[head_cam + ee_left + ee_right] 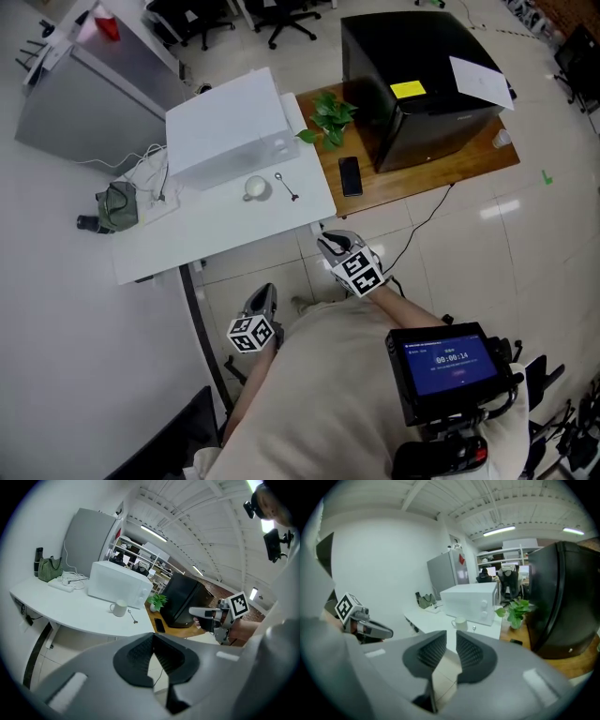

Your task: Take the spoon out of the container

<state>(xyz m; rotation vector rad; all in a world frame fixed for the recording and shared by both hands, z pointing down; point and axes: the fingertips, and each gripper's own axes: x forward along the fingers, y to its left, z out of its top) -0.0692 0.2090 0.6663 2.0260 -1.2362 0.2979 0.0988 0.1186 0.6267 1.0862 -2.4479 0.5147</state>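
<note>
A white mug (pixel 255 188) stands on the white table (pixel 225 234) in front of a white microwave (pixel 230 127). The metal spoon (pixel 286 187) lies flat on the table just right of the mug, outside it. The spoon (pixel 133 616) and mug (pixel 119 607) also show small in the left gripper view. Both grippers hang off the table's near edge, close to the person's body. The left gripper (pixel 265 295) has its pads meeting at the tips, with nothing between them. The right gripper (pixel 330 242) shows a narrow empty gap between its pads (pixel 471 651).
A wooden table (pixel 469 159) to the right carries a potted plant (pixel 328 117), a black phone (pixel 351 175) and a black cabinet (pixel 412 84). A green bag (pixel 117 206) and a power strip with cables sit at the white table's left end. A grey fridge (pixel 75 94) stands behind.
</note>
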